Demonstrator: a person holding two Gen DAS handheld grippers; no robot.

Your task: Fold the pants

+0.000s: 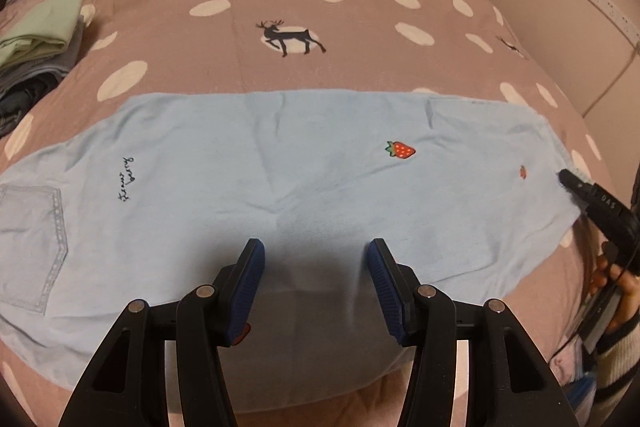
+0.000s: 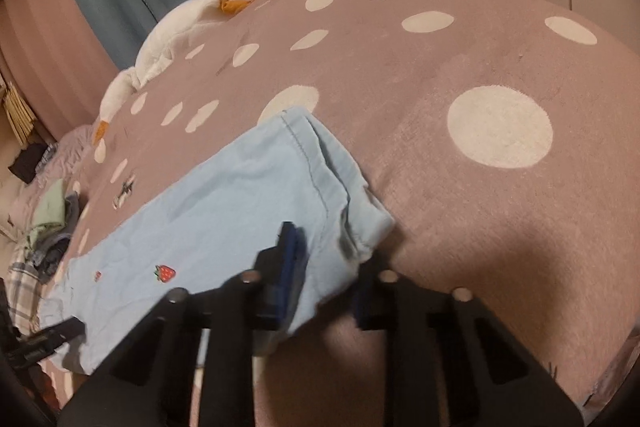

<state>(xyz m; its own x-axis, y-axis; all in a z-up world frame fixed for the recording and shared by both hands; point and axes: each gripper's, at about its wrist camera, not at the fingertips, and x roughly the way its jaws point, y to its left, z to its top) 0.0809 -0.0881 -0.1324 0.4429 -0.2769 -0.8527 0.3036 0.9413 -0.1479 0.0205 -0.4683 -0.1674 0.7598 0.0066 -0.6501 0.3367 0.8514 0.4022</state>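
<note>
Crosswise on the bed (image 1: 360,7) lie the pants (image 1: 280,167), their hem end nearest the right gripper (image 2: 324,267), whose jaws straddle its corner, while the left gripper (image 1: 316,259) hovers open mid-length.

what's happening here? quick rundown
A person is folding light blue pants laid flat on a brown polka-dot blanket, with handheld tongs in each hand. The left tongs are open over the middle of the pants, gripping nothing. The right tongs are at the hem end of the leg, with the cloth's edge between the pads; motion blur hides whether they have clamped. A stack of folded clothes sits off to the side. No fold is visible yet.
</note>
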